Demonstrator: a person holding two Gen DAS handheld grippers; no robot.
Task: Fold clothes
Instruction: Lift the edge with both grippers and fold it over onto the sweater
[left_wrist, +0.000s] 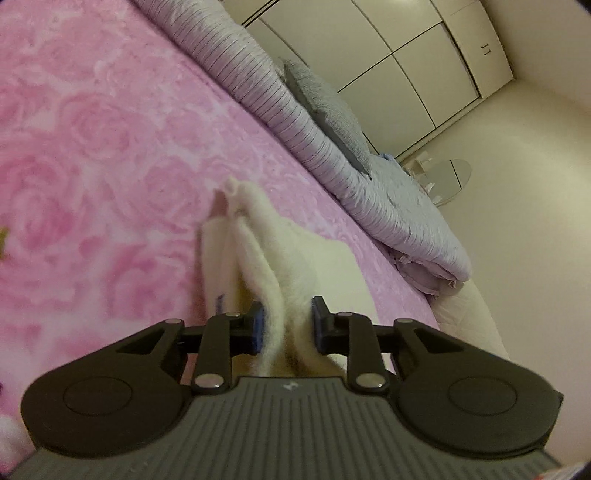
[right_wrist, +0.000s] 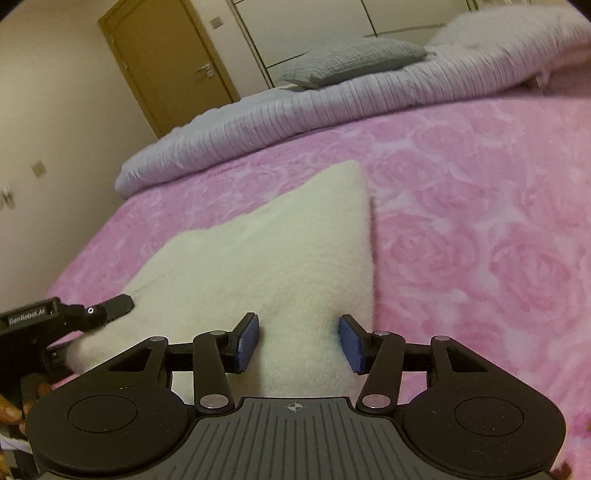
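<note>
Garment: a cream fleece garment (right_wrist: 273, 258) lies on the pink rose-patterned bed cover (right_wrist: 480, 240), partly lifted at the near edge.
Left gripper: the left gripper (left_wrist: 284, 325) is clamped on a bunched fold of the fleece, which rises between its blue pads and trails away in loose ridges.
Right gripper: the right gripper (right_wrist: 298, 341) stands half open over the near part of the garment; fleece lies between the jaws, but the pads do not seem to press it.
Handling: soft, light and floppy, I judge; thick pile should grip well, though layers can slide apart or sag when raised.
Where to hold: best at an edge or corner, pinching all layers together, opposite the left hold.
Background: a striped lilac quilt (right_wrist: 332, 107) and a grey pillow (right_wrist: 351, 61) sit beyond.
</note>
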